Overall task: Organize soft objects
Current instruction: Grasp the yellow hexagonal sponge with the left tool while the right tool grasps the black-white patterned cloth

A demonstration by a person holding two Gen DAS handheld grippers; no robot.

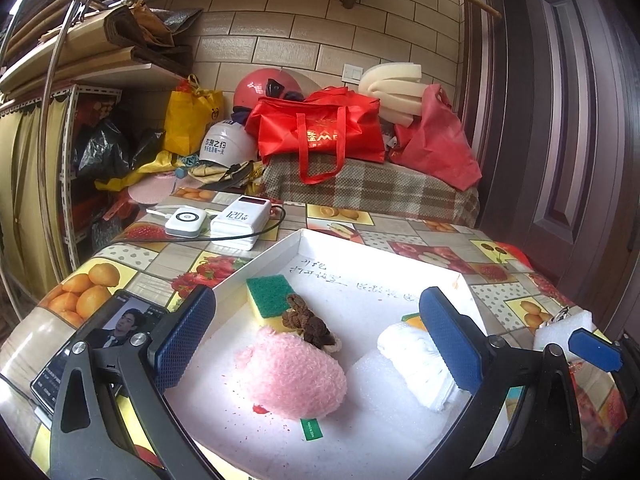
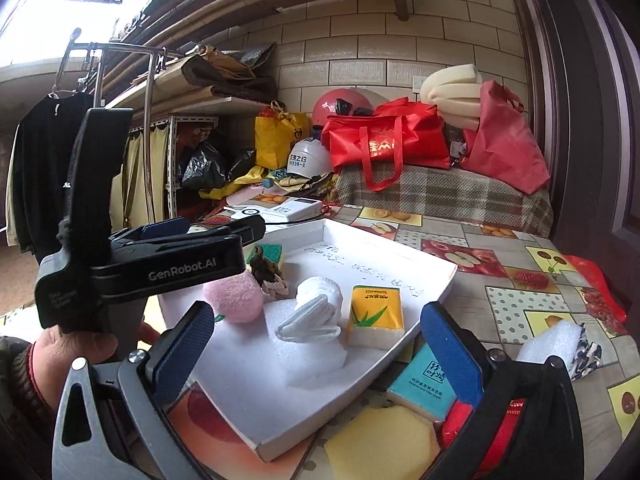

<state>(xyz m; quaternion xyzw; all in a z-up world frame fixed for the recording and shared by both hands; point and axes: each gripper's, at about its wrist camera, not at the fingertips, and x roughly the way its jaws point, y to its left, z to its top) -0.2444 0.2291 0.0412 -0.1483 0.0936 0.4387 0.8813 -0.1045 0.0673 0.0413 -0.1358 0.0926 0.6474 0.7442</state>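
Plainly, both tongs stand wide open with nothing between their pads: the left tongs [image 1: 316, 336] hover over the white tray [image 1: 280, 254], and the right tongs [image 2: 316, 344] hang at the tray's near edge. Already in the tray lie a pink plush piece [image 1: 296, 372], a green-and-yellow sponge [image 1: 268, 300], a brown knotted bundle [image 1: 306, 320], a folded white cloth [image 2: 316, 312] on a white foam sheet [image 2: 304, 344], and a yellow tissue pack [image 2: 376, 312]. Still outside on the surface [image 2: 520, 264] are a teal tissue pack [image 2: 424, 384], a yellow foam pad [image 2: 380, 448] and, off to the right, a white foam block [image 2: 552, 340] with patterned fabric beside it. The likely step is to fetch one of these, and the teal pack sits nearest the right tongs. To do it well, I would come down with the pads straddling its short sides, close only until it gives slightly, lift clear of the tray's rim, and set it in the bare far corner. Something red lies under the right finger, but the view there is too cramped to name it, so take care not to pinch it along.
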